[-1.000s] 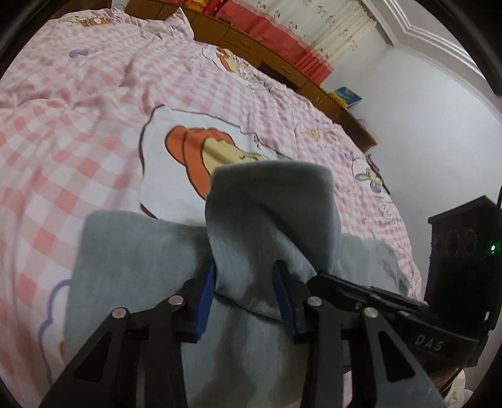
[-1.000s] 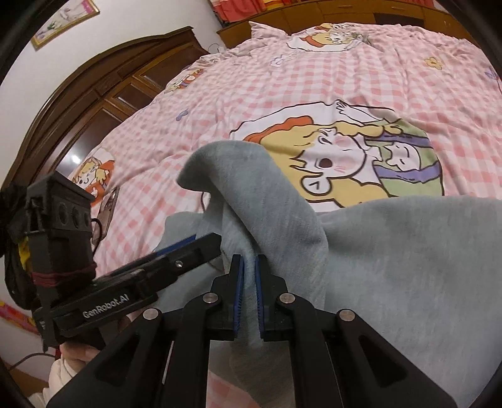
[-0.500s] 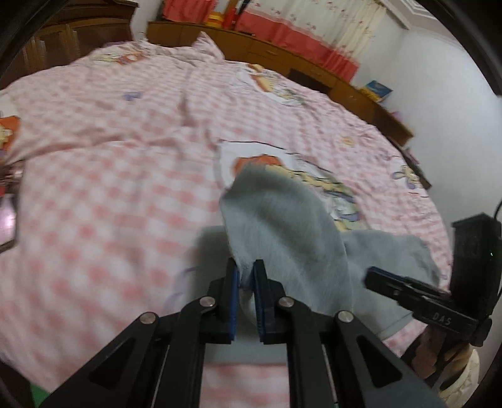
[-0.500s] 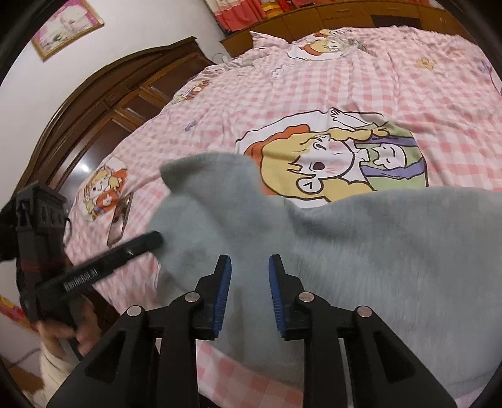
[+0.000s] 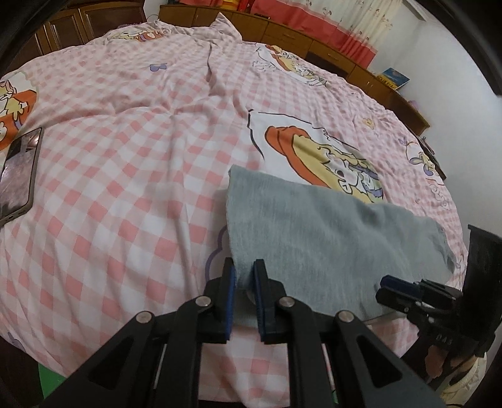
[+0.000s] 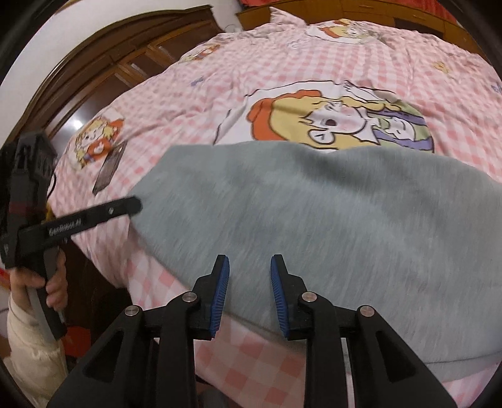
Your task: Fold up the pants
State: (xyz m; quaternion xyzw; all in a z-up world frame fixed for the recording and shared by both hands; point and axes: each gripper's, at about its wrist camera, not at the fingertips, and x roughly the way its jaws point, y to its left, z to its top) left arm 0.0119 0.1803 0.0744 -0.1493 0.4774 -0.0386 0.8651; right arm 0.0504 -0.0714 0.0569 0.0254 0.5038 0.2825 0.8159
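Pants (image 6: 313, 219) now lie flat: left gripper (image 5: 244, 276) pinches them, right gripper (image 6: 249, 282) has let go.

A home bedroom: a bed (image 5: 131, 150) under a pink checked cartoon-print cover fills the frame, dark wooden wardrobes (image 6: 103, 72) at upper left, low wooden cabinets (image 5: 313, 47) and red-trimmed curtains (image 5: 332, 25) along the top.

The left gripper (image 5: 244, 272) points steeply down at the near left corner of the grey pants (image 5: 320, 232), its blue pads nearly closed and pinching the cloth edge. The right gripper (image 6: 249, 276) hangs over the pants' near edge, tilted down, jaws parted with nothing gripped. A hand (image 6: 51, 284) in a cream sleeve holds the left gripper's handle.
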